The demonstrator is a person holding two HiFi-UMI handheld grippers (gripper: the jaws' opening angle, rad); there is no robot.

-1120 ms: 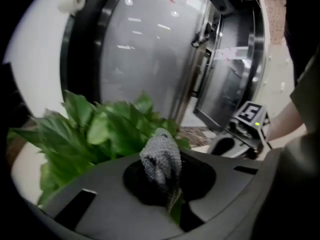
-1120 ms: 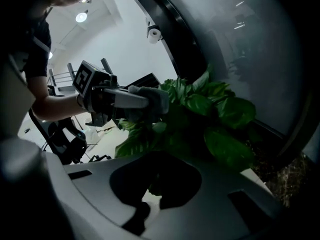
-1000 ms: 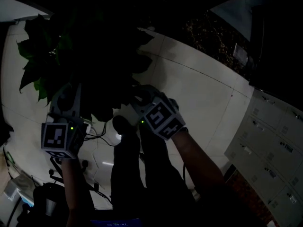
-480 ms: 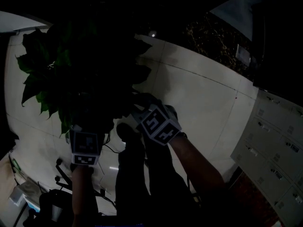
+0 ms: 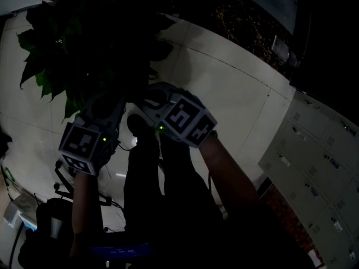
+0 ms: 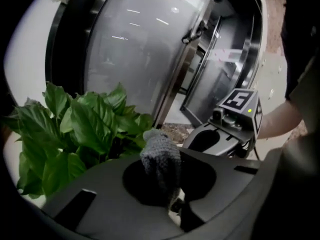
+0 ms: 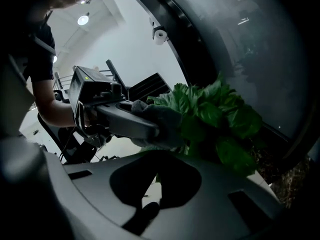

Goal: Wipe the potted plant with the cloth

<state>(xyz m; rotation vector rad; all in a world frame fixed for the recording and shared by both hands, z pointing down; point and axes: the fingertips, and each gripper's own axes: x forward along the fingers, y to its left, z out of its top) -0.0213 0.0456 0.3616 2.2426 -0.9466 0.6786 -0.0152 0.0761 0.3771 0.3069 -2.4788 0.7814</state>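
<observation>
The potted plant [image 5: 84, 55] is a dark mass of broad green leaves at the upper left of the dim head view. It shows bright green in the left gripper view [image 6: 85, 129] and the right gripper view [image 7: 220, 119]. My left gripper [image 6: 160, 176] is shut on a grey knitted cloth [image 6: 160, 156]. From the right gripper view, that cloth [image 7: 162, 124] presses against the leaves at the tip of the left gripper [image 7: 150, 129]. My right gripper [image 7: 157, 176] sits at the foliage's near edge, its dark jaws together with a thin green leaf sliver between them. In the head view, the left gripper [image 5: 109, 102] and right gripper [image 5: 148, 97] meet under the foliage.
A tall curved glass panel with dark frames [image 6: 150, 44] stands right behind the plant. Pale cabinets with small drawers [image 5: 314, 167] line the right side. Cables and a stand [image 5: 67, 189] lie on the pale tiled floor [image 5: 235, 111] at lower left. The person's dark legs [image 5: 162, 206] are below.
The left gripper dipped low half a second ago and has come back up into the leaves. The right gripper has stayed at the plant's edge, shifting slightly up.
</observation>
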